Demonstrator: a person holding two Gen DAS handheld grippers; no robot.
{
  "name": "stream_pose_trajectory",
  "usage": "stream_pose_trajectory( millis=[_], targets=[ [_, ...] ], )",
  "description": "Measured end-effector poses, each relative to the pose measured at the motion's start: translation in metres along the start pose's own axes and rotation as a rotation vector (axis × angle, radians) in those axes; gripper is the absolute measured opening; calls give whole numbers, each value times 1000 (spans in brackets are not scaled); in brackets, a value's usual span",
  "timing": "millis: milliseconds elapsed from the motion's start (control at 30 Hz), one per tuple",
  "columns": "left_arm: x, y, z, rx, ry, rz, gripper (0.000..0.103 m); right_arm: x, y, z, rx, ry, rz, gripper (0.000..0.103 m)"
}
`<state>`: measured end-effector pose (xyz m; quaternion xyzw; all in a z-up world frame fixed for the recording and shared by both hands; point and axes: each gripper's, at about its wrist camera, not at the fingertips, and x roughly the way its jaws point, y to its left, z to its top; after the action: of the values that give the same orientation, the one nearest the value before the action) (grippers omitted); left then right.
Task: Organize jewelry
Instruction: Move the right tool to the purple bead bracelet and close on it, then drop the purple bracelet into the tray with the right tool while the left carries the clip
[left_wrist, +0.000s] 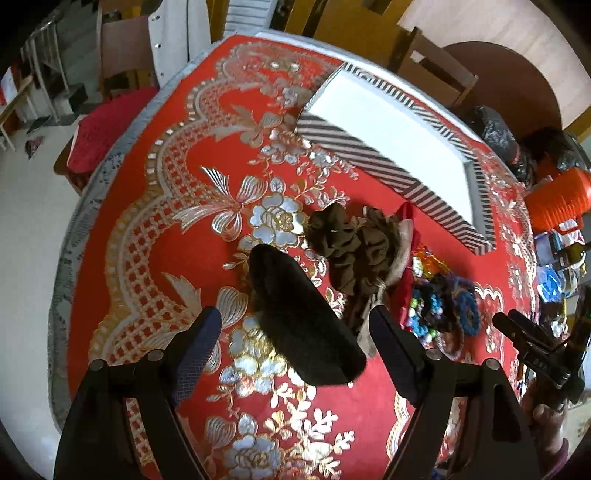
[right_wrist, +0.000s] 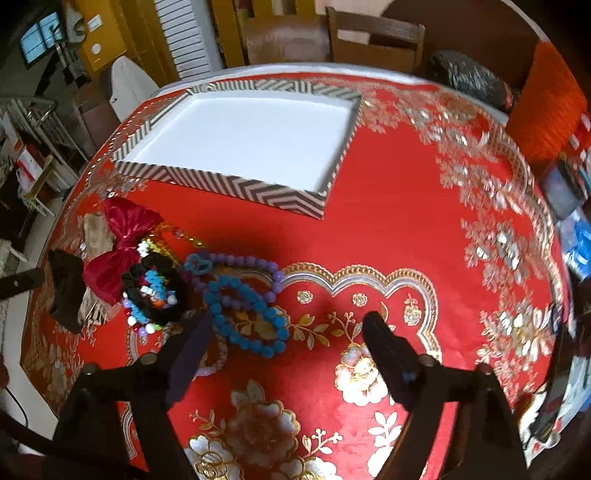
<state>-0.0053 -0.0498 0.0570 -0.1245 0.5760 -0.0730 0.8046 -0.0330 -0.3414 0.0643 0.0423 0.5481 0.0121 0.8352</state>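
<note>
A striped tray (left_wrist: 354, 155) with a white inside stands at the far side of the table; it also shows in the right wrist view (right_wrist: 221, 184). My left gripper (left_wrist: 295, 325) is open, with a black oblong hair piece (left_wrist: 303, 314) lying between its fingers. Beyond it lie brown scrunchies (left_wrist: 351, 247) and a pile of beaded bands (left_wrist: 439, 306). My right gripper (right_wrist: 286, 332) is open and empty above the cloth, beside blue beads (right_wrist: 243, 314), purple beads (right_wrist: 258, 266), a red bow (right_wrist: 118, 247) and a black beaded bundle (right_wrist: 155, 291).
The round table has a red and gold floral cloth (right_wrist: 388, 240). An orange container (right_wrist: 543, 118) and black bags (right_wrist: 469, 81) sit at the far right edge. Small items crowd the right rim (left_wrist: 561, 258). Chairs (right_wrist: 373, 37) stand behind the table.
</note>
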Motion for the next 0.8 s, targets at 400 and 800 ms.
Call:
stream_pose_trajectory(
  millis=[400, 800],
  targets=[
    [30, 0, 21, 19, 53, 19, 34, 33, 1, 27, 4, 51, 34, 52],
    [22, 2, 20, 61, 73, 13, 0, 53, 21, 37, -126, 68, -13, 10]
  ],
)
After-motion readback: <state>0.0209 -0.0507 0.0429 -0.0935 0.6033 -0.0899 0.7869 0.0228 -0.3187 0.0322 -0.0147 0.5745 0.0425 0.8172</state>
